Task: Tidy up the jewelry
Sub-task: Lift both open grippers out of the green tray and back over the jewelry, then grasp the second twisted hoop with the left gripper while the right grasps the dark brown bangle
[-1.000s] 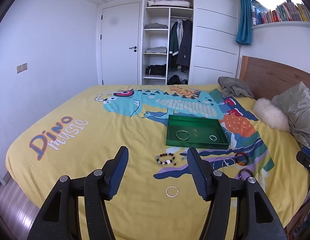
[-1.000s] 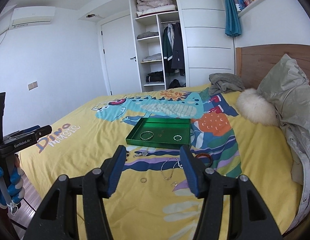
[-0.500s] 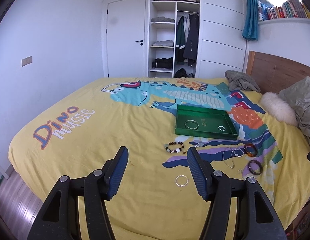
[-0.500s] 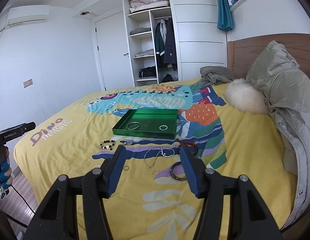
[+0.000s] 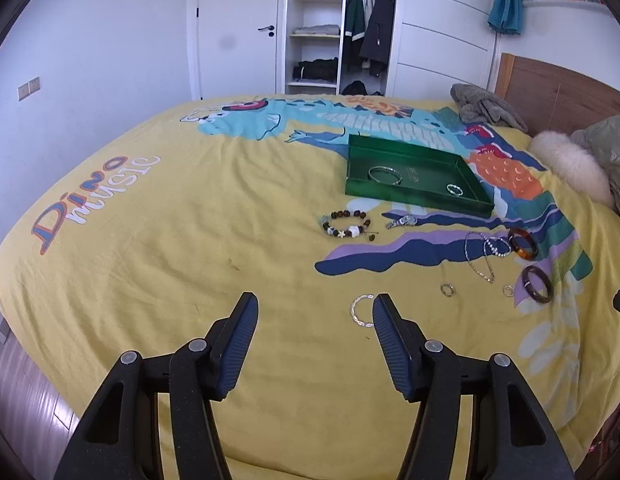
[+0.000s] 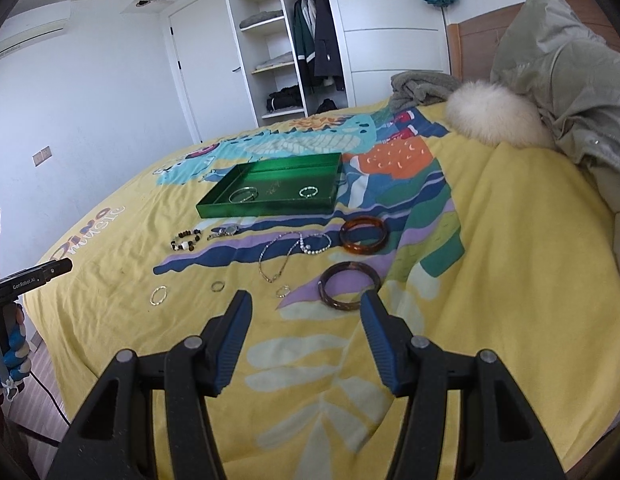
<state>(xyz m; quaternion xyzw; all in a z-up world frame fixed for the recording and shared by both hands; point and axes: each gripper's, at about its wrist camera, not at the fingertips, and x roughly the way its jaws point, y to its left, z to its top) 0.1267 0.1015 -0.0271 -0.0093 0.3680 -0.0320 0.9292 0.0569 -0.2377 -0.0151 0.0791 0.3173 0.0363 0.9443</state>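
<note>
1. Left wrist view, against the earlier frames: the bed now fills far more of the picture and the ceiling has dropped out of the top edge. The jewelry lies lower and larger, and the twisted silver ring [image 5: 361, 311] that sat ahead of my fingers a second ago is now right at the tip of the right-hand finger.
2. The surface is a yellow dinosaur bedspread [image 5: 158, 240]. On it stands a green tray [image 5: 413, 196] holding a silver bangle [image 5: 385, 175] and a small silver ring [image 5: 455, 189]. Loose in front of the tray are a beaded bracelet [image 5: 347, 225], a chain necklace [image 5: 479, 260], an amber bangle [image 5: 523, 243] and a dark brown bangle [image 5: 537, 284].
3. Behind the bed are an open wardrobe [image 5: 337, 28], a white door [image 5: 238, 28] and a wooden headboard [image 5: 557, 92].
4. My left gripper [image 5: 313, 316] hangs over the bedspread with its jaws about halfway apart and nothing between them; they have closed slightly just now.
5. Right wrist view, against the earlier frames: the tray and the loose pieces have grown and slid toward me, and the dark brown bangle [image 6: 349, 286] now lies just past my right-hand finger.
6. The same bedspread [image 6: 489, 280] carries the tray [image 6: 266, 206], the amber bangle [image 6: 363, 235] and the necklace [image 6: 284, 258]. A fluffy white cushion [image 6: 493, 116] and a grey-green jacket [image 6: 569, 80] lie by the headboard.
7. My right gripper [image 6: 306, 312] is about half open and empty, above the bedspread. At the left edge my left hand [image 6: 10, 344] grips the other tool's handle.
</note>
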